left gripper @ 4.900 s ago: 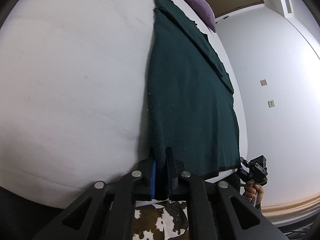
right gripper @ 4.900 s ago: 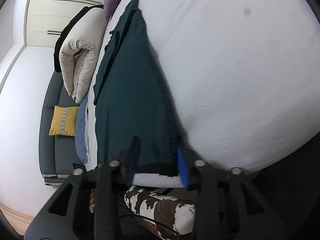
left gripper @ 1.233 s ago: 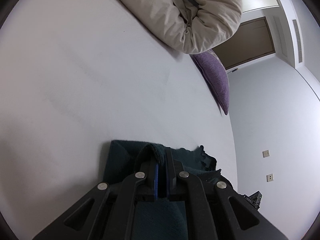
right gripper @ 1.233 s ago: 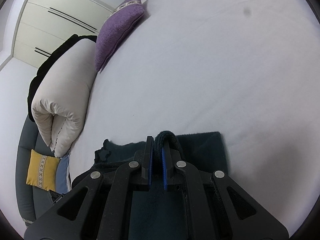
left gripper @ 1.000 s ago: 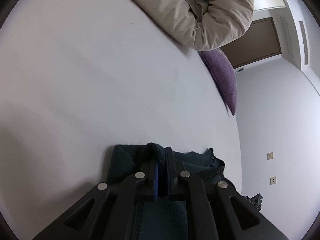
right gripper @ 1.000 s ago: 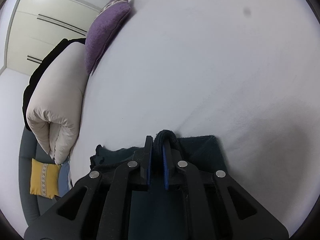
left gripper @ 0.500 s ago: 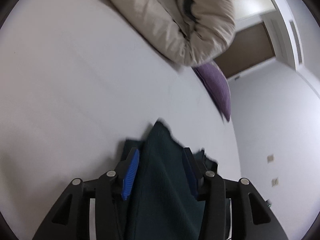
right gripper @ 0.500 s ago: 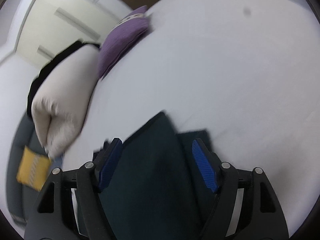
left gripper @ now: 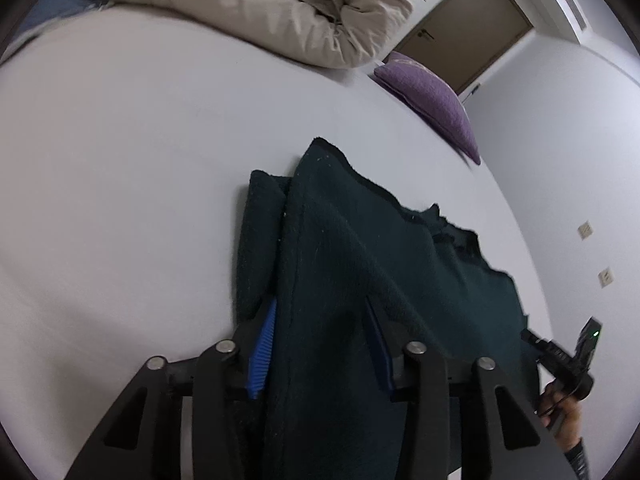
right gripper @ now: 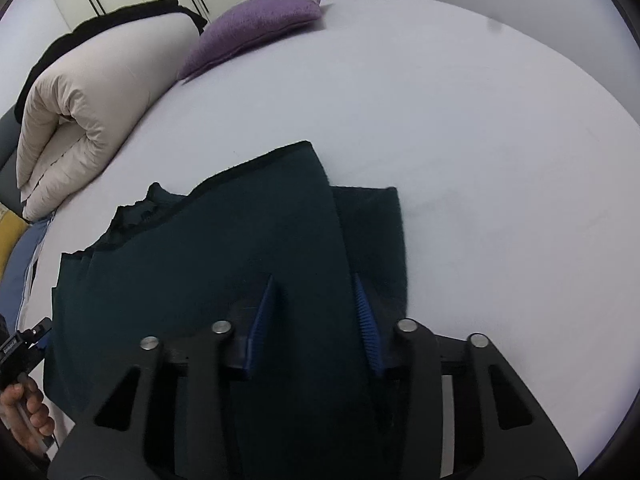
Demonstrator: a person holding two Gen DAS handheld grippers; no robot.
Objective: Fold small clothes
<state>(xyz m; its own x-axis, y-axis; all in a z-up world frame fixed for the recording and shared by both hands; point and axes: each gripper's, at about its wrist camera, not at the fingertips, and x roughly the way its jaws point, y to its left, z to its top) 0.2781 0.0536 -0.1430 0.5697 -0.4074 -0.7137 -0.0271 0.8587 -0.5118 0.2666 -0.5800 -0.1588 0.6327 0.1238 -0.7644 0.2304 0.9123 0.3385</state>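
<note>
Left wrist view: dark green garment (left gripper: 360, 272) lies folded over on white bed (left gripper: 120, 200), top layer's edge short of fold beneath. Left gripper (left gripper: 320, 344) jaws spread, have just been closing; cloth runs between them, pads prob. not pressing, view poor. Right gripper (right gripper: 316, 312): same, apart, just closing a bit, fabric between, no pinch seen. Likely released to let the flap settle. Duvet (right gripper: 80, 120) and purple cushion (right gripper: 256, 28) well apart at bed's far side.

Dark green fleece garment (left gripper: 360, 280), folded over on itself, black-trimmed top edge, lying flat on a white bed (left gripper: 120, 180)
</note>
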